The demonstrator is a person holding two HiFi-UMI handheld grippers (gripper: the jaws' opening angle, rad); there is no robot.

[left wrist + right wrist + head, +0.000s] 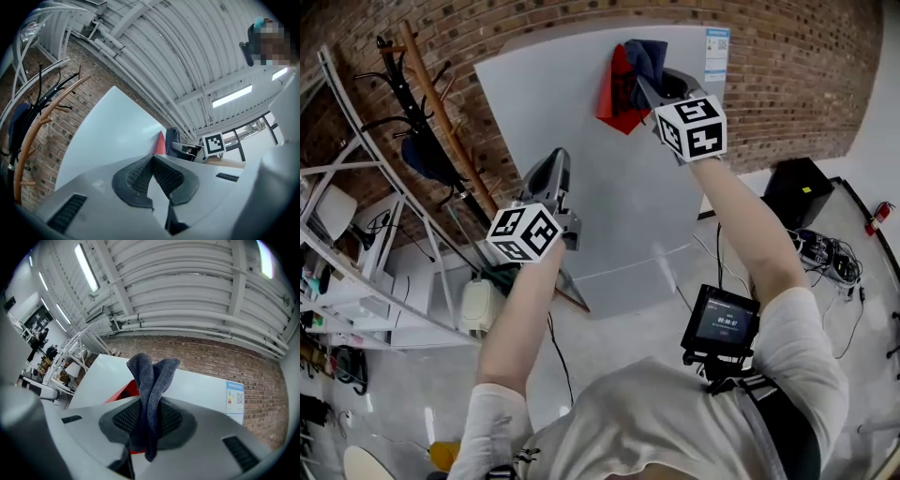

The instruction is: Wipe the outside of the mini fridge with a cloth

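The white mini fridge [609, 187] stands against a brick wall, with an energy label [717, 52] at its far right corner. My right gripper [649, 86] is at the fridge's far part, shut on a dark blue-grey cloth [150, 380] that is folded and sticks up past the jaws. A red triangular item [617, 94] lies against the fridge just left of the cloth. My left gripper [558, 161] hovers over the fridge's near left side, shut with nothing between its pads [140, 173]. Beyond it the left gripper view shows the fridge [117, 131] and the right gripper's marker cube [214, 144].
A wooden coat rack [441, 112] leans by the wall left of the fridge. White shelving [356, 234] fills the left side, with a white appliance [476, 305] on the floor. A black box [797, 187] and cables [825, 253] lie at right.
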